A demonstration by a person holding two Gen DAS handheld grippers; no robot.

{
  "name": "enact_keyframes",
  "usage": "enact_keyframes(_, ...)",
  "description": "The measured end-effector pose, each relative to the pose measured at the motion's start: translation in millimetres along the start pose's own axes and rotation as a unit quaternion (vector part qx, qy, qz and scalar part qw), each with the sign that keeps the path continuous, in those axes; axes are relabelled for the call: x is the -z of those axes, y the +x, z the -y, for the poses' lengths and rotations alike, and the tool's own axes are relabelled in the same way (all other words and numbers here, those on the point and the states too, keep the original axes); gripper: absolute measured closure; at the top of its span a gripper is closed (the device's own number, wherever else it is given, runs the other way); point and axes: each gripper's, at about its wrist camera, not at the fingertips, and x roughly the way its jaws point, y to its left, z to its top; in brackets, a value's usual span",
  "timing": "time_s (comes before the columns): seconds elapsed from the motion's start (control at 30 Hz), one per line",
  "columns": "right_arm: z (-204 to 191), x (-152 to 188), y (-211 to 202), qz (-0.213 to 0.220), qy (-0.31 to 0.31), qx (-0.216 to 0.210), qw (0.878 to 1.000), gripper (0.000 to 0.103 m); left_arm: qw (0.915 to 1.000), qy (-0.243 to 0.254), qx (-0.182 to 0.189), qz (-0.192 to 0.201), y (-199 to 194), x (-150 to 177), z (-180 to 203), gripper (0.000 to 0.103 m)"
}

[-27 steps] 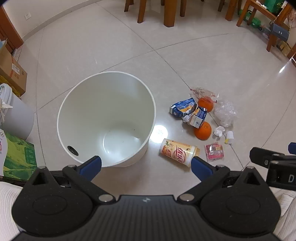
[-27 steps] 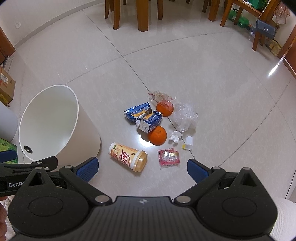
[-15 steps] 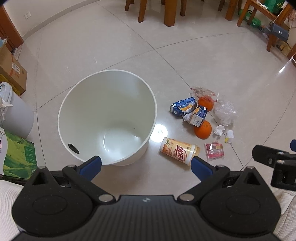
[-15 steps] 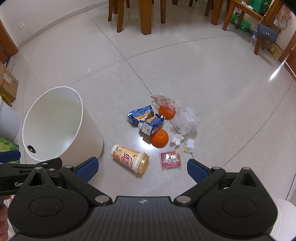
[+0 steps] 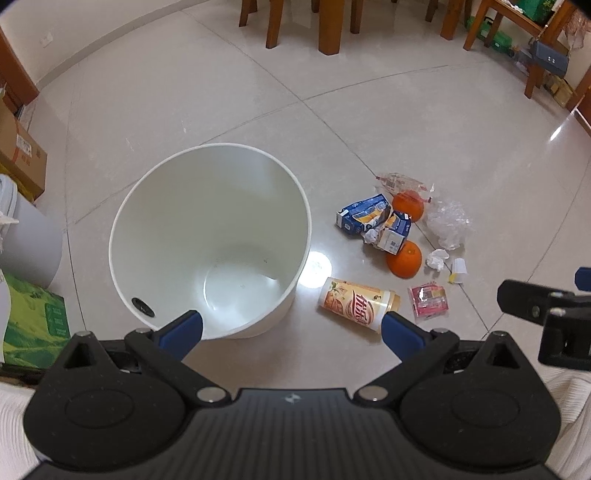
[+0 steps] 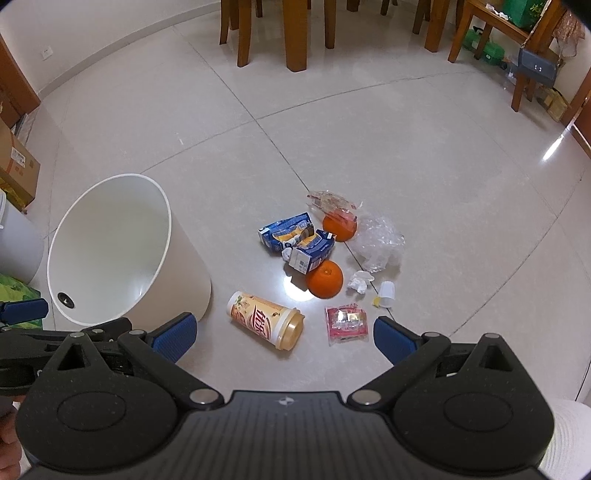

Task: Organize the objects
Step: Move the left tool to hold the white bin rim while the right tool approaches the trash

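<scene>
Blue-padded left gripper and right gripper both gape wide, holding nothing. Glossy beige floor tiles carry a white bin; litter beside it: cup, oranges, cartons. Wooden chair legs stand beyond.

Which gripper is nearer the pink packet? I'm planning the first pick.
Right. The right gripper hovers open just short of the pink packet; the left gripper, also open, sits farther left by the white bin.
</scene>
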Motion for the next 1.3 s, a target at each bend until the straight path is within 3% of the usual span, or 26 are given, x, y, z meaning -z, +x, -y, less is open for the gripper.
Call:
enact_keyframes(0.47,-15,-4,34,0.017,-0.033,-0.016,0.999,0.0,0.9998,0.008,-0.006,-0.017,32,1,-16,0.001)
enact_keyframes(0.73,-18,-3,67,-0.006,-0.032,-0.031,0.999,0.0,0.9991,-0.014,-0.02,-0.034,55,1,-45,0.001)
enact_keyframes(1.17,-21,-6,96,-0.018,-0.022,-0.045,0.999,0.0,0.9993,0.018,-0.03,0.013,57,-33,-94,0.001)
enact_keyframes(1.3,-21,-8,102,-0.024,-0.018,-0.045,0.999,0.0,0.9991,0.021,-0.036,0.009,70,-39,-117,0.001)
